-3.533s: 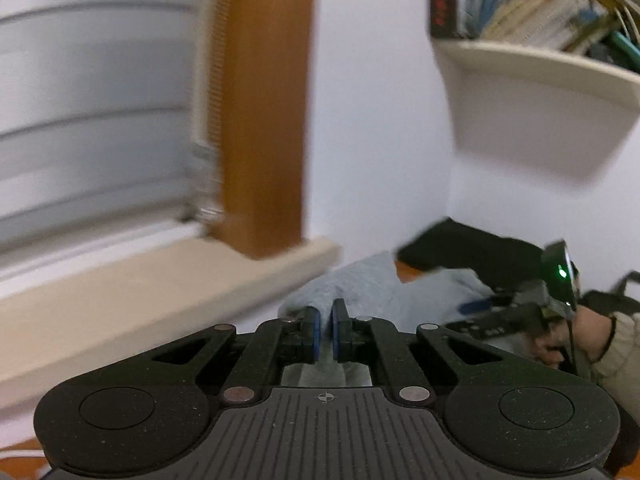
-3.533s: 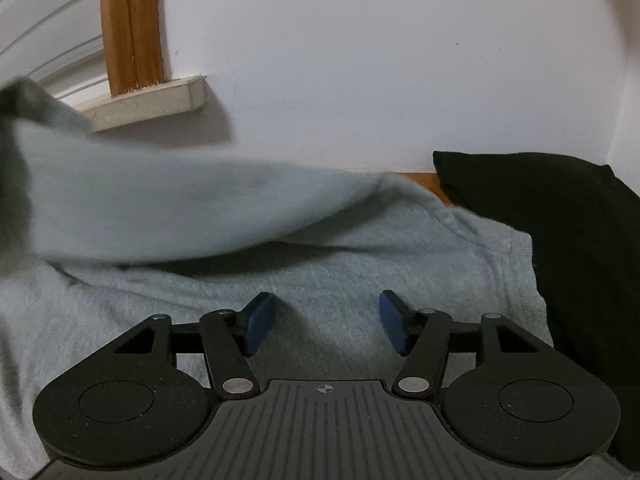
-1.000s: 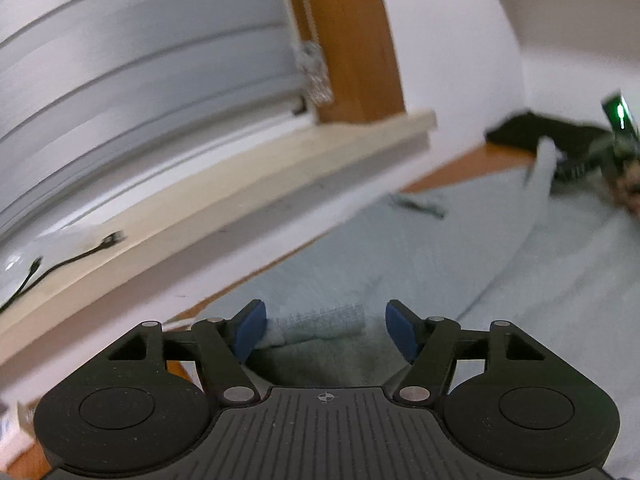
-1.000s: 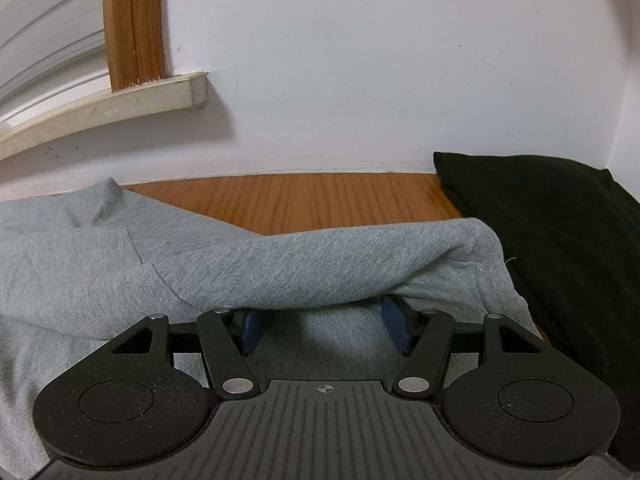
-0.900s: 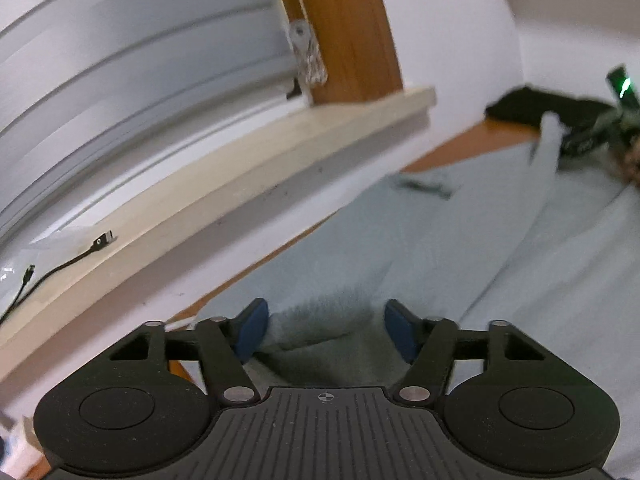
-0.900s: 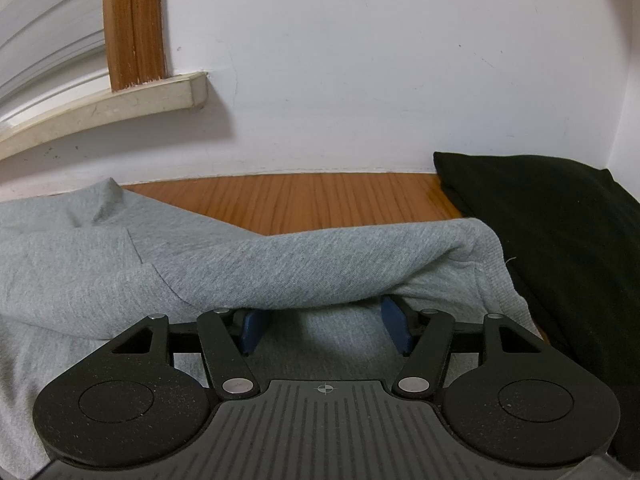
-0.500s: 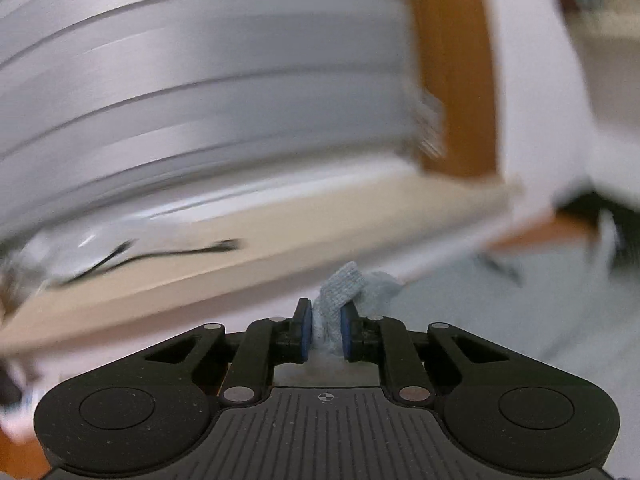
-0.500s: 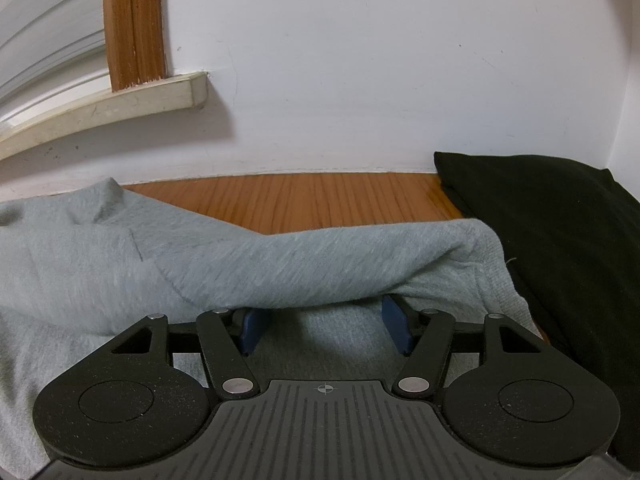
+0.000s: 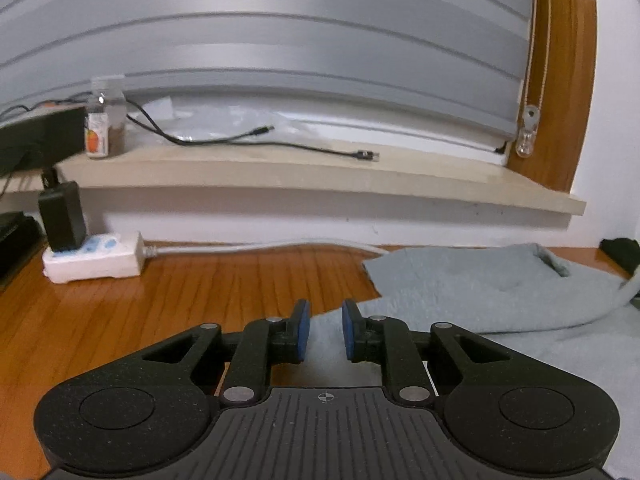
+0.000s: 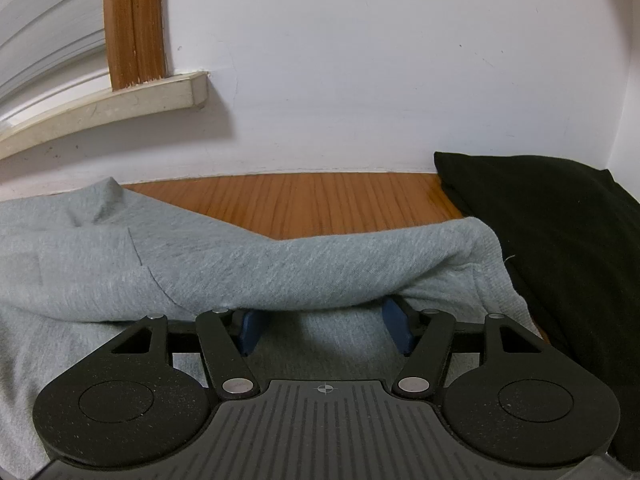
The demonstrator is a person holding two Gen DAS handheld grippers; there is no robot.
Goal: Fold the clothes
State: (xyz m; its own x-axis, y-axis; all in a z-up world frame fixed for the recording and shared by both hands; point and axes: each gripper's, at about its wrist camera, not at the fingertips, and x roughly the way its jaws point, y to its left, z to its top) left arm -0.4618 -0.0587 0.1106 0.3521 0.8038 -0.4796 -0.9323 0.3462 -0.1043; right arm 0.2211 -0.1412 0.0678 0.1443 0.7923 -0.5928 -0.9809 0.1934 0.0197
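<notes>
Grey garment (image 10: 256,264) lies across the wooden floor (image 9: 160,304), filling the lower half of the right wrist view and the lower right of the left wrist view. One layer is doubled over another: a folded flap runs left to right through the middle of the right view, its far edge stopping just short of the black cushion (image 10: 560,248) at right.

What changed: half a second ago the left gripper (image 9: 325,332) was clamped on a bunch of grey fabric, lifted, with the view motion-blurred. Now it sits low at frame bottom centre, its jaws a narrow gap apart with nothing pinched between them, only floor and the garment's near edge visible through the gap. So it has let go and the carried part now lies flat. The view has swung left: power strip (image 9: 94,260) mid-left, cable (image 9: 256,140) on the sill (image 9: 320,176) upper centre.

Right gripper (image 10: 325,320) has not moved over the last second: jaws wide apart, tips tucked under the flap's lower edge, gripping nothing.

My read: one fold has just been laid down. Both grippers are free, so a re-grip for another fold is possible. Whether more folds remain I can't tell; the garment's full outline is out of frame.
</notes>
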